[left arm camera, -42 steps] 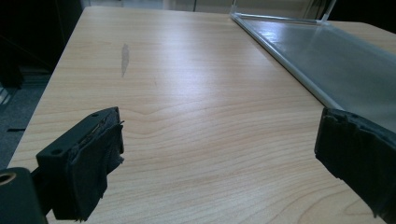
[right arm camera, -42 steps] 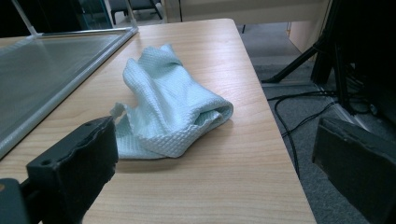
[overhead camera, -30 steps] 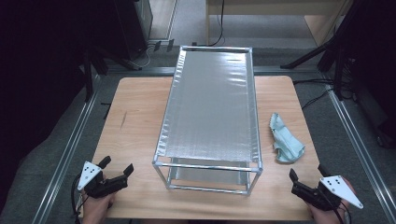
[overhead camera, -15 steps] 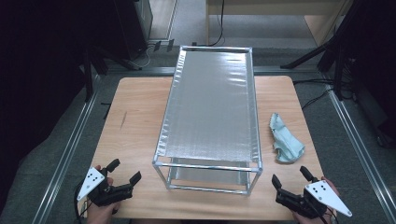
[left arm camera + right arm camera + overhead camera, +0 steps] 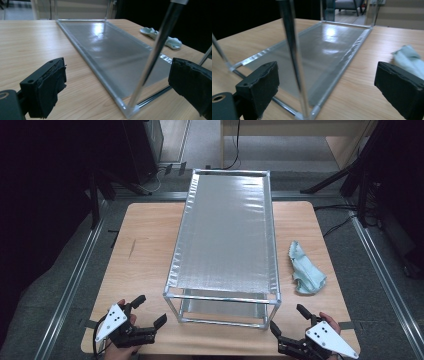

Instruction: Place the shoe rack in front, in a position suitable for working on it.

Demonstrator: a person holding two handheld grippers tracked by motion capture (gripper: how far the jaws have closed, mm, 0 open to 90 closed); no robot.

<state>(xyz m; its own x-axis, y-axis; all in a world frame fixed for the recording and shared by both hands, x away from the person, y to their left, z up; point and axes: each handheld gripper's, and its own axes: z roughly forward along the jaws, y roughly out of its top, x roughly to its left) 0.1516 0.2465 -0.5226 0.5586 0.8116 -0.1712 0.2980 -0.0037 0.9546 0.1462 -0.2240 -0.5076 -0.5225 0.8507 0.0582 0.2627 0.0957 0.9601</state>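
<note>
A two-level metal-frame rack (image 5: 225, 235) with silvery sheets stands lengthwise in the middle of the wooden table (image 5: 145, 245). My left gripper (image 5: 148, 312) rests open at the table's near left edge, angled toward the rack's near left leg (image 5: 152, 55). My right gripper (image 5: 289, 319) is open at the near right edge, aimed at the rack's near right leg (image 5: 293, 55). Nothing sits between either pair of jaws. A crumpled pale green cloth (image 5: 304, 269) lies right of the rack; it also appears in the left gripper view (image 5: 160, 37) and the right gripper view (image 5: 409, 61).
Dark stands and cables (image 5: 345, 175) surround the table on the grey floor. Metal rails (image 5: 75, 275) run along both sides of the table. Bare wood lies left of the rack and between the cloth and the right edge.
Both grippers have drawn back toward the near edge and turned inward toward the rack's near corners. Their jaws stay open. Rack and cloth have not moved.
</note>
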